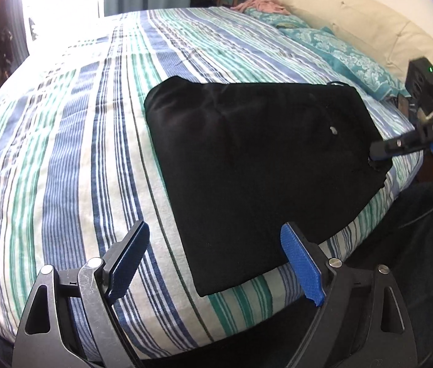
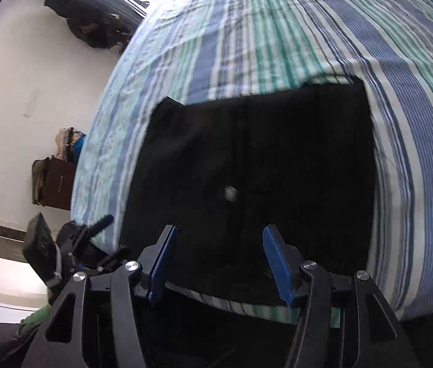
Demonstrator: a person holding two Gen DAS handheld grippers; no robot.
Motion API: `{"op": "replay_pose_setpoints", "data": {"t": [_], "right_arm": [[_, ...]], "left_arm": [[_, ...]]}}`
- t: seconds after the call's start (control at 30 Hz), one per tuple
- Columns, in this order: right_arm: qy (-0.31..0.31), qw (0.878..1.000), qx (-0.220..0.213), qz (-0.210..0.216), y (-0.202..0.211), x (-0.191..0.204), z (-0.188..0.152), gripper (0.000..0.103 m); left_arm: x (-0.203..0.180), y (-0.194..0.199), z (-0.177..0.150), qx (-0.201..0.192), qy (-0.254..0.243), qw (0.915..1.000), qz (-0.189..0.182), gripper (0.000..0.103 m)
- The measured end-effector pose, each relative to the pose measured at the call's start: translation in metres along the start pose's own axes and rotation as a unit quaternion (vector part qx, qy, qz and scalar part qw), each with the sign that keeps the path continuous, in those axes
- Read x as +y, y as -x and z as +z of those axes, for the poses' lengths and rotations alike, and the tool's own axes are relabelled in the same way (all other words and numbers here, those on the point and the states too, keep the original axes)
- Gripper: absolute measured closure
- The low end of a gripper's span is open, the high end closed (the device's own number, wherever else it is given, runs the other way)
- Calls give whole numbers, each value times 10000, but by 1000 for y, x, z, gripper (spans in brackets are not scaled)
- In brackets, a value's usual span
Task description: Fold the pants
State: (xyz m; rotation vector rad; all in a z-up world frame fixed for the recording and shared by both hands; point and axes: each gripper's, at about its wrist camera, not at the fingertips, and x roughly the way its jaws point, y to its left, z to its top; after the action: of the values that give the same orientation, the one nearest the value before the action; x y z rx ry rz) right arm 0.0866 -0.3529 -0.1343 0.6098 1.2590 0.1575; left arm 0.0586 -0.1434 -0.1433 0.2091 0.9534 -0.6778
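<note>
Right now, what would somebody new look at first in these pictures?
The big black pants jump out first, lying folded near the edge of the striped bed. Next come the blue-tipped claws: the left claw open over the pants' near corner, the right claw open above them.

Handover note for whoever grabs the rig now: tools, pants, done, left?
Left tool: open, empty, hovering over the near edge of the black pants.
Right tool: open, nothing pinched, over the pants' edge on its side.
Pants: lying in a compact, roughly square bundle on the striped bedspread, near the bed's edge.
Done: they look already folded at least once and laid down.
Left: judge whether another fold is needed; if not, smooth the bundle and back both tools off.
</note>
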Motion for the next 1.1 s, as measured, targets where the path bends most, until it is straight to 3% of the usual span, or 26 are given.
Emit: {"op": "replay_pose_setpoints", "data": {"t": [0.03,0.1,0.13,0.17,0.23,0.27,0.33,0.47,0.53,0.57,0.6,0.63,0.67,0.7,0.73,0.77,0.93,1.1], "right_arm": [[-11,10000,11,-53,-1,-17,-14,61],[-202,9989,-200,370,15,-36,-28,63],[-305,9981,-304,436,26,-40,-30,58],[-259,9980,-452,350,39,-41,-30,53],[-81,9962,-854,120,58,-45,-25,15],[-96,9946,-1036,21,63,-50,-21,11],[-260,9930,-1146,93,60,-66,-11,10],[-549,9948,-803,309,18,-94,9,10],[-657,9949,-554,525,-3,-103,10,11],[-744,9931,-458,780,-12,-106,10,15],[-789,9899,-418,1101,-17,-106,8,30],[-762,9879,-365,1298,-20,-103,9,42],[-665,9897,-360,1215,-19,-98,9,45],[-571,9903,-345,1221,-19,-94,11,57],[-521,9896,-383,1282,-18,-90,12,63],[-487,9894,-453,1287,-14,-84,12,64],[-35,9860,-881,1416,15,-33,28,69],[566,9796,-1249,1469,12,39,91,69]], "left_arm": [[0,1,-1,12,-45,10000,32,14],[4,6,2,-50,-47,9999,122,14],[11,9,5,-93,54,9998,136,14],[20,10,9,-115,239,9996,95,12],[41,5,18,-68,779,9969,-127,11],[52,-1,23,16,1052,9939,-325,10],[68,-22,31,307,1440,9859,-796,10],[74,-59,39,860,1801,9695,-1421,10],[71,-70,40,981,1799,9665,-1544,5],[68,-73,41,987,1767,9670,-1550,3],[66,-75,42,972,1741,9683,-1506,4],[63,-75,44,961,1732,9697,-1430,16],[58,-76,46,958,1695,9690,-1522,65],[56,-75,48,996,1726,9679,-1534,67],[55,-70,50,935,1736,9690,-1487,78],[53,-64,53,877,1697,9703,-1486,83],[62,-26,85,361,1467,9787,-1389,84],[124,8,127,-258,1472,9850,-859,84]]}}
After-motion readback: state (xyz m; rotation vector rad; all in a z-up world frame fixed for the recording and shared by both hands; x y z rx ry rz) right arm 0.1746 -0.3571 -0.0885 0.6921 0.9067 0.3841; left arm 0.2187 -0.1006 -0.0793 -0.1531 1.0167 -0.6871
